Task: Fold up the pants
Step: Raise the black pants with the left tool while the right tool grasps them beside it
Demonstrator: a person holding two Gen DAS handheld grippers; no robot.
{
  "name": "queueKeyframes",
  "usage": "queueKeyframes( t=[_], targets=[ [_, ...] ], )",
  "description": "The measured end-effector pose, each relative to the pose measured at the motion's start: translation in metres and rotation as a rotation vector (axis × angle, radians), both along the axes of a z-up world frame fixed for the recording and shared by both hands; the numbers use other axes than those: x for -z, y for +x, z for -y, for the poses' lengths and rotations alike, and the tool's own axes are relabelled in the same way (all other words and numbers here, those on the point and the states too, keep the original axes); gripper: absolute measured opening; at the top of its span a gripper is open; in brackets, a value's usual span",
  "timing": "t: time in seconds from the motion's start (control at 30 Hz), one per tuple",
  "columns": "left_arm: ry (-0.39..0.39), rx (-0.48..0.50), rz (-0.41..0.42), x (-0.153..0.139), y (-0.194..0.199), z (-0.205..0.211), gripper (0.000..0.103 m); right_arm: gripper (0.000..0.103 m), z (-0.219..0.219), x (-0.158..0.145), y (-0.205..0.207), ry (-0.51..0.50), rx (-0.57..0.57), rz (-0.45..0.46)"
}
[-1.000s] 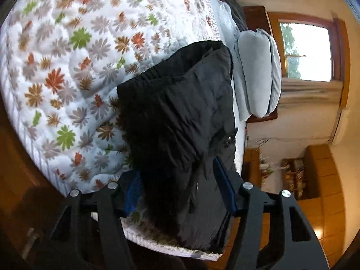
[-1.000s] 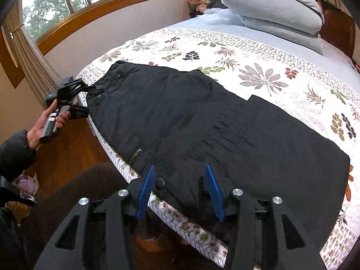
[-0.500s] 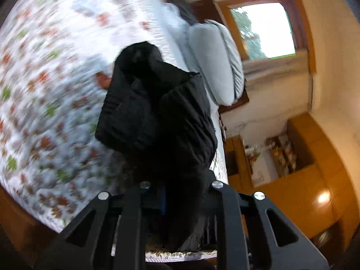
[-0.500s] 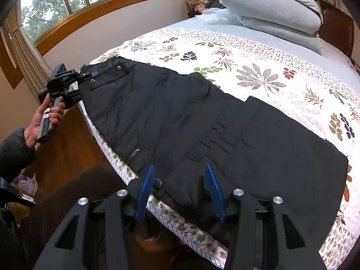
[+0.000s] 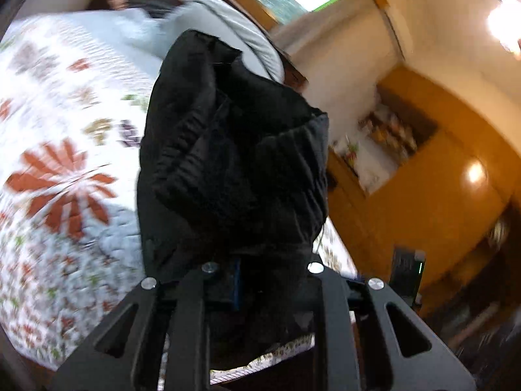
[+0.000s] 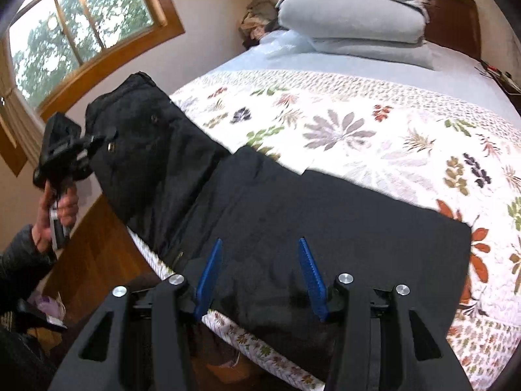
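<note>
The black pants (image 6: 293,215) lie across the near edge of the bed, legs to the right. My left gripper (image 5: 260,280) is shut on the waistband end of the pants (image 5: 234,163) and holds it lifted off the quilt; it also shows in the right wrist view (image 6: 84,150) at the left, raised above the bed edge. My right gripper (image 6: 260,273) is open, its blue fingers (image 6: 210,270) standing over the middle of the pants at the bed's front edge, holding nothing.
A floral quilt (image 6: 374,130) covers the bed. Grey pillows (image 6: 351,19) lie at the headboard. A window (image 6: 75,42) is on the far left wall. Wooden floor (image 6: 97,260) and the person's legs are below the bed edge. Wooden cabinets (image 5: 439,195) stand to the right in the left wrist view.
My left gripper closed on the waistband and lifted it up off the bed toward the right. My right gripper stayed open over the middle of the pants.
</note>
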State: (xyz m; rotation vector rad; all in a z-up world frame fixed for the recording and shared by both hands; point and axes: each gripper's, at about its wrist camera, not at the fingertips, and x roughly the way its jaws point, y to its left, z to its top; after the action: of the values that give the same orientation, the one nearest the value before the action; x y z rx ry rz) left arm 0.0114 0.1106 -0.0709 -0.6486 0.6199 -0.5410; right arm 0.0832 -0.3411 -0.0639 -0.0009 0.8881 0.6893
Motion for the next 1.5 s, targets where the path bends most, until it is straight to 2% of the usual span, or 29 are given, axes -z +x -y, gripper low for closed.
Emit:
queueKeyframes(
  t=[0.13,0.2,0.3,0.4,0.47,0.53,0.57,0.6,0.7,0.8,0.87,1.07,1.13,1.2,1.27,1.3,1.33,1.37,1.5],
  targets=[
    [0.101,0.128,0.011,-0.010,0.017,0.059,0.019,0.050,0.022,-0.016,0.010,0.086,0.043,-0.015],
    [0.126,0.165,0.006,-0.008,0.025,0.080,0.019,0.050,0.034,-0.018,0.016,0.132,0.073,-0.041],
    [0.140,0.219,-0.019,0.002,0.039,0.112,0.020,0.050,0.053,-0.015,0.025,0.210,0.113,-0.094],
    [0.229,0.281,-0.020,0.010,0.040,0.146,0.021,0.052,0.065,-0.007,0.036,0.274,0.142,-0.156],
    [0.289,0.334,-0.031,0.020,0.048,0.169,0.021,0.056,0.067,-0.002,0.044,0.278,0.152,-0.174],
    [0.354,0.368,-0.038,0.027,0.050,0.188,0.022,0.064,0.066,0.005,0.051,0.316,0.145,-0.217],
    [0.390,0.386,-0.037,0.031,0.049,0.199,0.023,0.075,0.065,0.010,0.055,0.341,0.150,-0.245],
    [0.414,0.398,-0.036,0.034,0.045,0.206,0.023,0.083,0.064,0.014,0.057,0.358,0.154,-0.266],
    [0.455,0.415,-0.037,0.043,0.048,0.219,0.025,0.084,0.060,0.029,0.068,0.426,0.155,-0.336],
    [0.473,0.424,-0.034,0.046,0.049,0.223,0.026,0.090,0.053,0.048,0.079,0.487,0.159,-0.435],
    [0.496,0.435,-0.029,0.045,0.049,0.231,0.027,0.090,0.044,0.061,0.089,0.489,0.157,-0.498],
    [0.539,0.466,-0.030,0.046,0.056,0.251,0.030,0.090,0.025,0.081,0.109,0.497,0.170,-0.572],
    [0.540,0.471,-0.033,0.048,0.057,0.248,0.030,0.082,0.018,0.084,0.113,0.499,0.155,-0.577],
    [0.535,0.470,-0.039,0.048,0.057,0.255,0.030,0.049,0.011,0.087,0.113,0.491,0.135,-0.589],
    [0.539,0.469,-0.046,0.048,0.059,0.255,0.032,0.041,0.007,0.086,0.111,0.464,0.142,-0.568],
    [0.537,0.469,-0.050,0.048,0.059,0.255,0.033,0.029,0.007,0.086,0.110,0.457,0.142,-0.560],
    [0.535,0.467,-0.049,0.052,0.056,0.251,0.035,0.024,0.008,0.085,0.108,0.442,0.142,-0.553],
    [0.530,0.470,-0.055,0.050,0.056,0.250,0.041,0.020,0.010,0.086,0.108,0.446,0.139,-0.553],
    [0.488,0.478,-0.085,0.043,0.049,0.237,0.056,0.017,0.013,0.086,0.103,0.476,0.137,-0.548]
  ],
)
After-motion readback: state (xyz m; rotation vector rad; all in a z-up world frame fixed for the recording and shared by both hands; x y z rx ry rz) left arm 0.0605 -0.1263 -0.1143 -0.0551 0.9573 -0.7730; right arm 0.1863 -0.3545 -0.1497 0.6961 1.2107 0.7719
